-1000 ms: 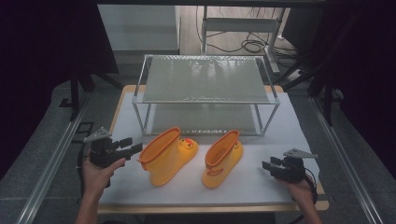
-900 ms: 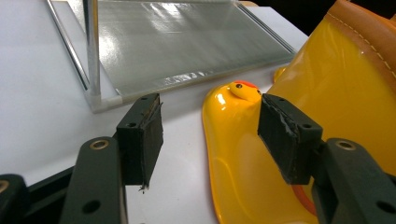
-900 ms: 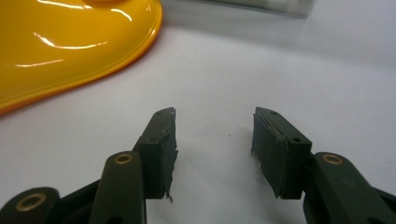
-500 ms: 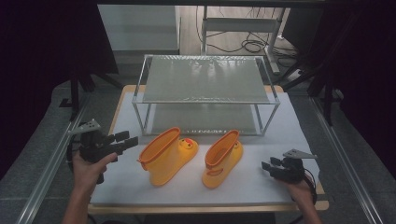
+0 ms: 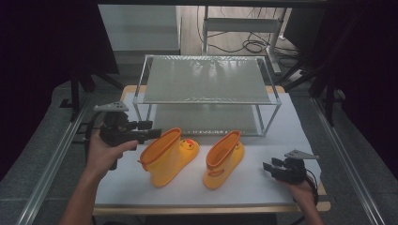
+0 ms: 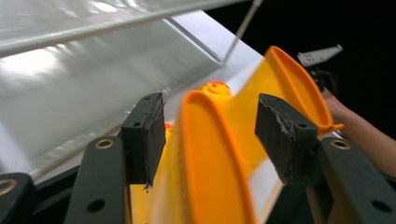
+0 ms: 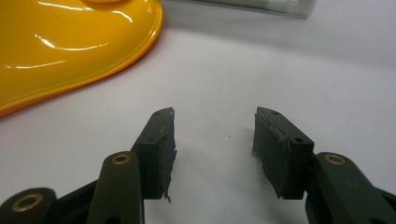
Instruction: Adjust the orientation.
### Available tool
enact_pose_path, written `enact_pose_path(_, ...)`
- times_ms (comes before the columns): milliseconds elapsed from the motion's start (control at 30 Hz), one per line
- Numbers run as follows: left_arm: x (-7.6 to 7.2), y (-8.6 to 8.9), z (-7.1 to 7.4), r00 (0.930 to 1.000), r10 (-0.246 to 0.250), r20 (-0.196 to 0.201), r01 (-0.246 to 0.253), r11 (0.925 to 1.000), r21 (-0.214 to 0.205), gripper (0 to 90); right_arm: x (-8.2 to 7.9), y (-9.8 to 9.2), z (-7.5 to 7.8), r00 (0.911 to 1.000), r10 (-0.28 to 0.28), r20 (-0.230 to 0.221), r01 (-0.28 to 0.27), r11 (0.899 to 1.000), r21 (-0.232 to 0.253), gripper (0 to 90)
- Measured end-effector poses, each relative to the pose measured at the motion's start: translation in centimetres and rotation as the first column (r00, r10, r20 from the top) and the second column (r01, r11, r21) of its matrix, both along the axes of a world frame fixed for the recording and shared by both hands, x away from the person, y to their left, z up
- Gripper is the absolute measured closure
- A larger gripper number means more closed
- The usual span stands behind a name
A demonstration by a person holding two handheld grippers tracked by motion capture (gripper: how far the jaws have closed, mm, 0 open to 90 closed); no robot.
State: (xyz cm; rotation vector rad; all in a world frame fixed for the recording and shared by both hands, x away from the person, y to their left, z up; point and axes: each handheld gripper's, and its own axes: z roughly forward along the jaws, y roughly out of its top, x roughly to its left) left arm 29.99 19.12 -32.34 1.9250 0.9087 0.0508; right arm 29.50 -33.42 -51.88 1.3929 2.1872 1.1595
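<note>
Left gripper [image 5: 151, 136] straddles the left boot [image 5: 166, 155]'s rim, jaws closing, pads not yet gripping — right gripper [image 5: 268, 168] idles unclenched beside the right boot [image 5: 224, 158].

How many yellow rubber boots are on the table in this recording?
2. The left boot, with a duck face on its toe, lies in front of the wire rack, beside the left tool. The right boot lies beside it, nearer the right tool. Nothing seems hidden.

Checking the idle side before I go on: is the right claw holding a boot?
No, the right claw stands open over bare white table, with the yellow boot apart from it.
</note>
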Motion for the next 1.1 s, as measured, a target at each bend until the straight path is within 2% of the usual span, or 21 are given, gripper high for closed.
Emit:
enact_pose_path(67,0.3,-0.9,0.2,0.9994,-0.026,-0.021,0.027,0.9994,0.021,43.3,0.0,0.0,0.0,1.0000,0.001,0.001,-0.001,1.000,-0.001,47.9)
enact_pose_path(167,0.8,-2.2,0.3,0.9965,-0.062,-0.056,0.063,0.9977,0.025,44.3,0.0,0.0,0.0,1.0000,0.000,0.001,0.000,1.000,0.000,48.0)
enact_pose_path(400,2.0,-4.8,0.3,0.9846,-0.126,-0.122,0.133,0.9894,0.057,44.7,0.0,0.0,0.0,1.0000,-0.001,0.003,0.001,1.000,0.000,48.2)
enact_pose_path(667,2.8,-7.5,0.8,0.9735,-0.166,-0.158,0.183,0.9780,0.100,44.7,0.0,-0.1,0.0,1.0000,-0.003,-0.001,0.003,1.000,0.002,48.4)
enact_pose_path(700,2.9,-7.9,0.8,0.9707,-0.174,-0.166,0.193,0.9757,0.104,44.7,0.0,0.0,0.0,1.0000,-0.003,-0.001,0.003,1.000,0.001,48.5)
enact_pose_path(833,3.0,-9.1,1.0,0.9668,-0.188,-0.173,0.212,0.9687,0.129,44.7,0.0,0.0,-0.1,1.0000,-0.003,0.003,0.003,1.000,0.001,48.5)
enact_pose_path(933,3.1,-10.1,1.0,0.9604,-0.205,-0.189,0.236,0.9589,0.158,44.7,0.0,0.0,0.0,1.0000,-0.004,-0.001,0.004,1.000,-0.002,48.5)
enact_pose_path(1100,3.3,-11.8,0.6,0.9503,-0.225,-0.215,0.265,0.9478,0.178,45.8,0.0,0.1,0.0,1.0000,-0.004,0.002,0.004,1.000,-0.007,48.5)
